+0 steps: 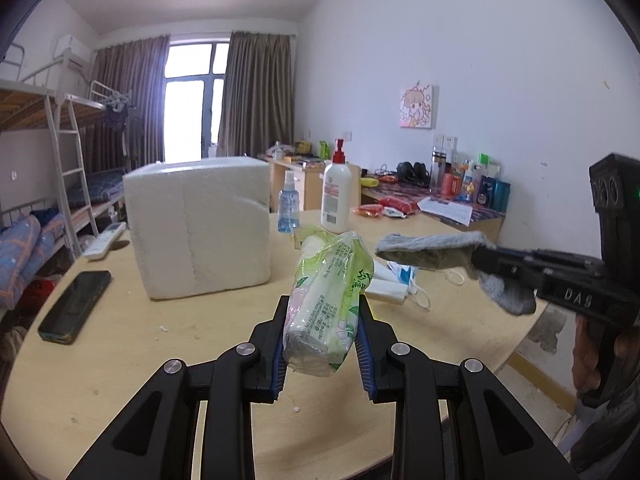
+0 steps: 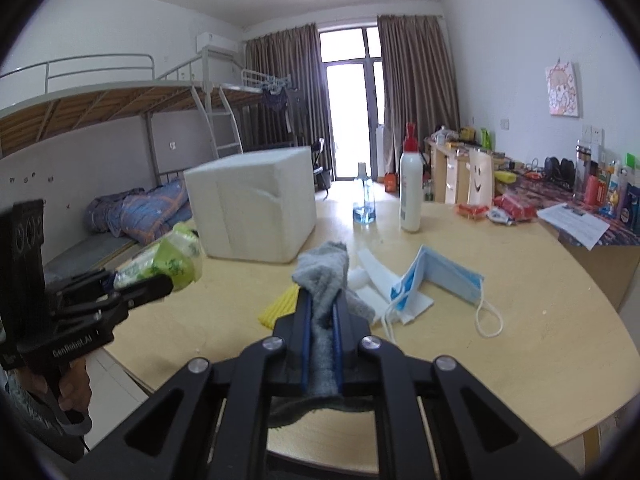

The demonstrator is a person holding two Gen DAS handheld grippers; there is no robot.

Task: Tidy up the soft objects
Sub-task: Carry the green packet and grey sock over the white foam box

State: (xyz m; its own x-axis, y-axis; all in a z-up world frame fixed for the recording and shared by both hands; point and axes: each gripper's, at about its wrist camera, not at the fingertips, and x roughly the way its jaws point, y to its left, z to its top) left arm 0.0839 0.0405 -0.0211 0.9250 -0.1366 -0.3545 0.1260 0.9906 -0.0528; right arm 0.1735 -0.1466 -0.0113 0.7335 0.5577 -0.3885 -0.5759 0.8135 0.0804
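Foam box (image 1: pixel 198 228) on table (image 1: pixel 160 344): destination unconfirmed. Tissue pack (image 1: pixel 326 304) clamped in left gripper (image 1: pixel 322 340), airborne. Sock (image 2: pixel 324 292) clamped in right gripper (image 2: pixel 320 344), airborne. Masks (image 2: pixel 436 280), yellow strip (image 2: pixel 280 308) not yet collected.

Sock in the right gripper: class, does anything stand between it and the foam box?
Nothing visible does. The sock is clamped in the right gripper, raised off the table; only open space lies between it and the foam box.

A phone (image 1: pixel 75 306), remote (image 1: pixel 105 241) and lotion bottle (image 1: pixel 336 196) rest on the table (image 1: pixel 200 352).
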